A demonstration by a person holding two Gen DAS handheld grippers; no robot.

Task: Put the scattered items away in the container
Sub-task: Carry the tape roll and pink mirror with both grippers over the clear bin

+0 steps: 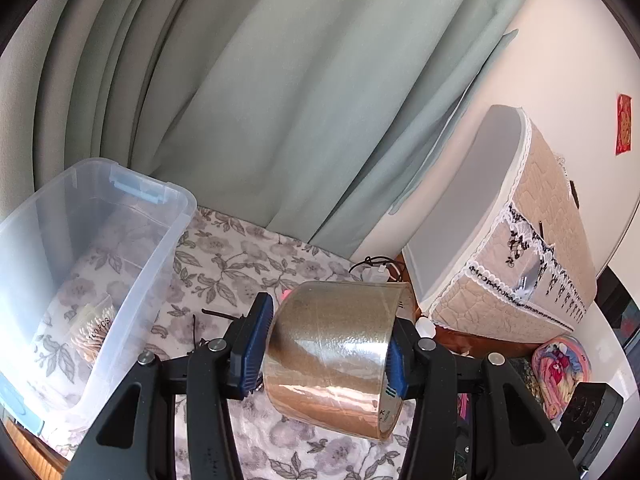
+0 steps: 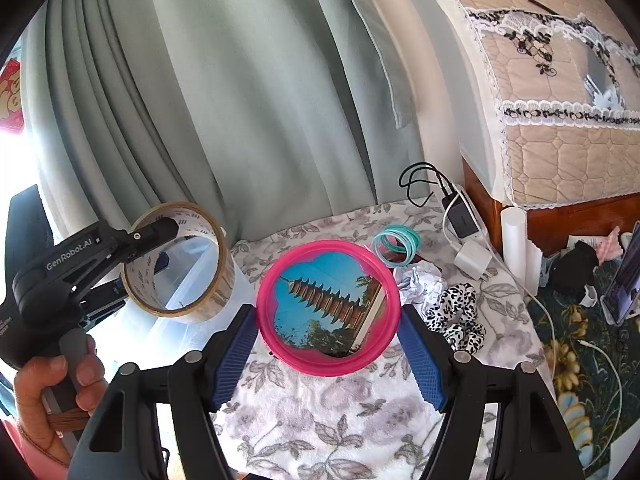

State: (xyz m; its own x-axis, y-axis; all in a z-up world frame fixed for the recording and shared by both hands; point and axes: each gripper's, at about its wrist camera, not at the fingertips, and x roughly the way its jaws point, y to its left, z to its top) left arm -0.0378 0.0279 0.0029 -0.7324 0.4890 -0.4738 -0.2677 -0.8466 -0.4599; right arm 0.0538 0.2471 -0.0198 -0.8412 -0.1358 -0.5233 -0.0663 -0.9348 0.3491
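Note:
My left gripper (image 1: 326, 344) is shut on a roll of brown packing tape (image 1: 332, 356), held above the floral cloth just right of the clear plastic bin (image 1: 156, 256). The bin holds a small packet (image 1: 94, 332). The right wrist view shows the left gripper (image 2: 160, 248) with the tape roll (image 2: 180, 266) over the bin (image 2: 192, 268). My right gripper (image 2: 328, 320) grips a pink round mirror (image 2: 328, 306) with a pagoda picture, its blue pads against both rims. On the cloth lie teal hair rings (image 2: 396, 242), crumpled paper (image 2: 420, 282) and a black-and-white scrunchie (image 2: 456, 312).
Green curtain (image 2: 220, 100) hangs behind the table. A quilt-covered appliance (image 2: 560, 100) stands at right. A power strip with chargers and cables (image 2: 464, 220) and a white cylinder (image 2: 514, 236) lie at the cloth's right edge. A phone (image 2: 624, 276) leans at far right.

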